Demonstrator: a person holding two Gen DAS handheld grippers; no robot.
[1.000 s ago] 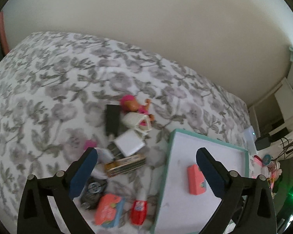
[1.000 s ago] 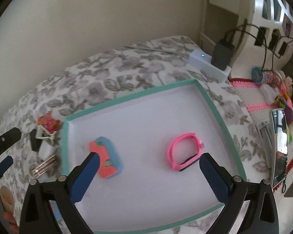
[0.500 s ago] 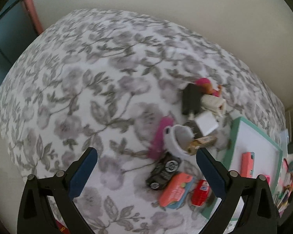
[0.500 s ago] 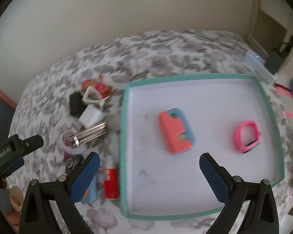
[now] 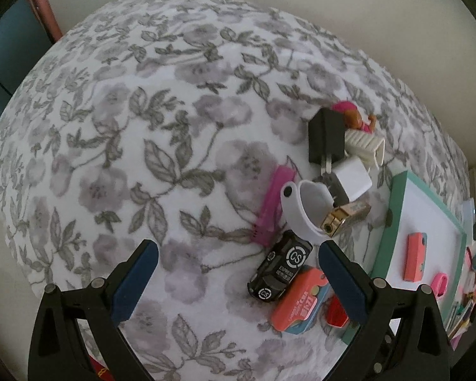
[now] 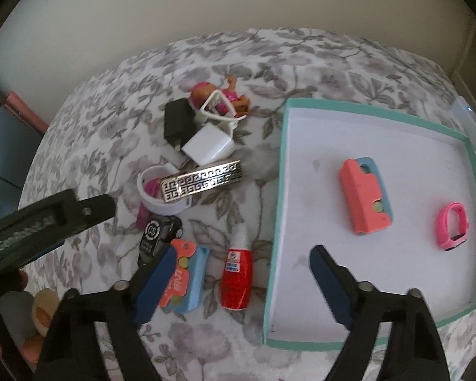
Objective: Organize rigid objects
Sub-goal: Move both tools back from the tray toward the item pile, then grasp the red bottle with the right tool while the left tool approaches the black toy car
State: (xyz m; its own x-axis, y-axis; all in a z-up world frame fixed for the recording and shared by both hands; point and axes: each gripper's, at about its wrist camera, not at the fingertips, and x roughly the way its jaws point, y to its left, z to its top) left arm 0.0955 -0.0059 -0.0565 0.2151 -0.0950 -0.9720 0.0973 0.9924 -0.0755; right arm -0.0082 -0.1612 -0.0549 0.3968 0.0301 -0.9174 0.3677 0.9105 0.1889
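Note:
A teal-rimmed white tray (image 6: 285, 146) lies on the flowered bedspread and holds a coral-and-blue case (image 6: 363, 201) and a pink wristband (image 6: 453, 230). Left of it lies a pile: red bottle (image 6: 237, 277), second coral-and-blue case (image 6: 182, 281), black toy car (image 6: 157, 239), white band (image 6: 152, 201), patterned metal bar (image 6: 203, 181), white charger (image 6: 208, 146), black charger (image 6: 176, 122), doll with white basket (image 6: 220, 103). My right gripper (image 6: 239, 277) is open above the red bottle. My left gripper (image 5: 236, 273) is open, just left of the black car (image 5: 280, 266).
A pink comb (image 5: 271, 204) lies beside the white band (image 5: 304, 209). The tray (image 5: 388, 222) sits at the right edge of the left wrist view. A wall backs the bed. Clutter and cables lie beyond the tray on the right.
Both grippers have pulled back and swung left. The right view moved from over the tray to the pile beside it. The left view now looks down on the pile from nearer.

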